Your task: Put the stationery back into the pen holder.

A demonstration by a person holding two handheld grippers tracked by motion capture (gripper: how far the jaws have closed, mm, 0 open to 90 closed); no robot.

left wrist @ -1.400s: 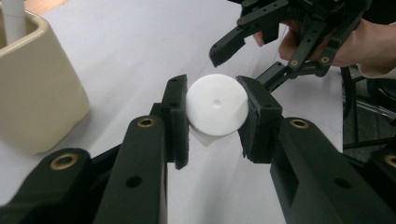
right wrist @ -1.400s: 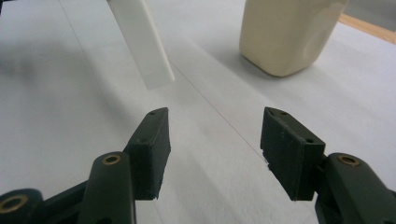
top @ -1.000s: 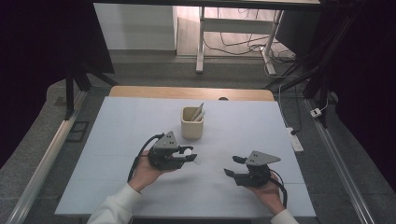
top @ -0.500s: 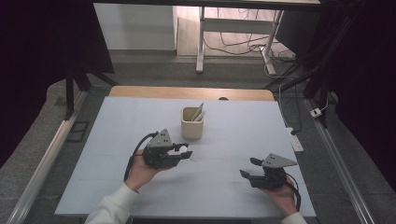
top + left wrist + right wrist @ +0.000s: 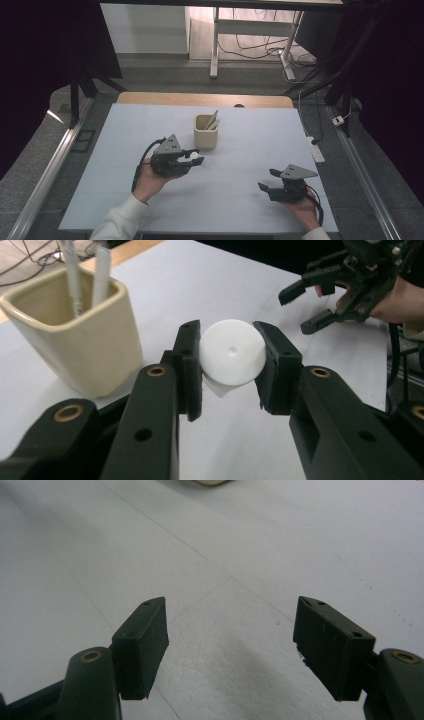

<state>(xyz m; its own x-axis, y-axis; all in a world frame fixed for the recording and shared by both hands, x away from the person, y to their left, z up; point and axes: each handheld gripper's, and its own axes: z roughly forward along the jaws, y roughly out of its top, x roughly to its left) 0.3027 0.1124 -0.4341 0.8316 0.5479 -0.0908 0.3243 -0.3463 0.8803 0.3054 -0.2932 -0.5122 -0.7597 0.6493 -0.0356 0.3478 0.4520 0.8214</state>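
A pale sheet-covered table (image 5: 125,150) stands in a dim room, with a grey floor and cables beyond its far edge. Toward the left, the left gripper (image 5: 192,159) is held in a hand just above the sheet, its pads pinching a round white cap (image 5: 232,351) squarely between them; the cap sits at the tips, its flat face turned back toward the gripper. Just beyond and slightly to the side of those tips stands a cream cup (image 5: 206,131) with white pens (image 5: 213,120) leaning in it. Farther right, well apart from the cap, the right gripper (image 5: 269,180) rests low in the other hand; its jaws have just been opening and stand spread, with only bare sheet between them.
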